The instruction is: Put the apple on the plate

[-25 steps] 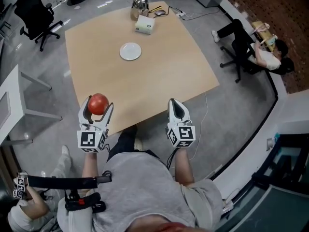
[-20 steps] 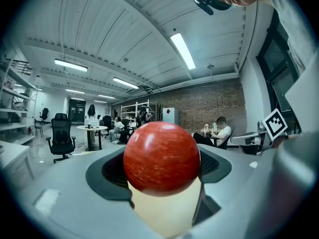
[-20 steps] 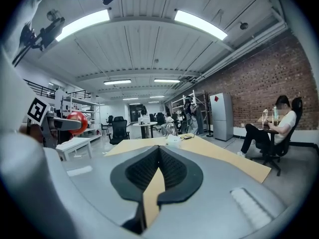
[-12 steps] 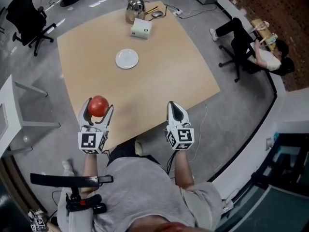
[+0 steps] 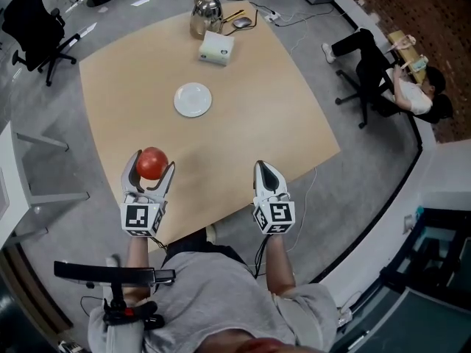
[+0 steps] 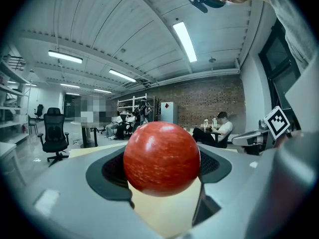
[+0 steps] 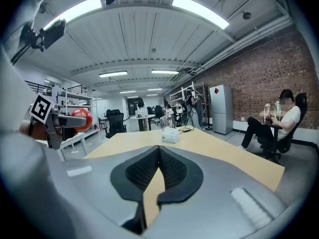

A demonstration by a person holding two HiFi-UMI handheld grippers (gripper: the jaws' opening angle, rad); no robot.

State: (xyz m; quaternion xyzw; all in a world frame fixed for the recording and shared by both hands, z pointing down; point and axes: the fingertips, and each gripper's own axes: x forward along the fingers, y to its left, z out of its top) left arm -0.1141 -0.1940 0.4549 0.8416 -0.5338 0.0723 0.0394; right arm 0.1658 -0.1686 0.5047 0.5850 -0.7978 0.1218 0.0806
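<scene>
Nearest the person, the left gripper (image 5: 151, 166) is closed on the apple (image 5: 152, 162), its two jaws pressing the red fruit from either side, at the near edge of the desk (image 5: 280, 116). Off to its right, the right gripper (image 5: 266, 169) has its jaws together and holds nothing. The apple is close to a ball, so it has no real long axis to line up. No view shows the stem or the bottom dimple, so I cannot tell which way it points. The plate (image 5: 193, 99) lies well ahead of the left gripper and a little to its right, bare and flat on the desk. To do the carry well, I would keep the squeeze steady, move forward over the desk and stop above the middle of the plate. Then I would lower the apple until it rests there before easing the jaws apart. A round apple on a shallow plate would likely roll if dropped or let go off-centre. Farther beyond the plate stand a white box (image 5: 216, 48) and a kettle (image 5: 203, 13), clear of the path.
</scene>
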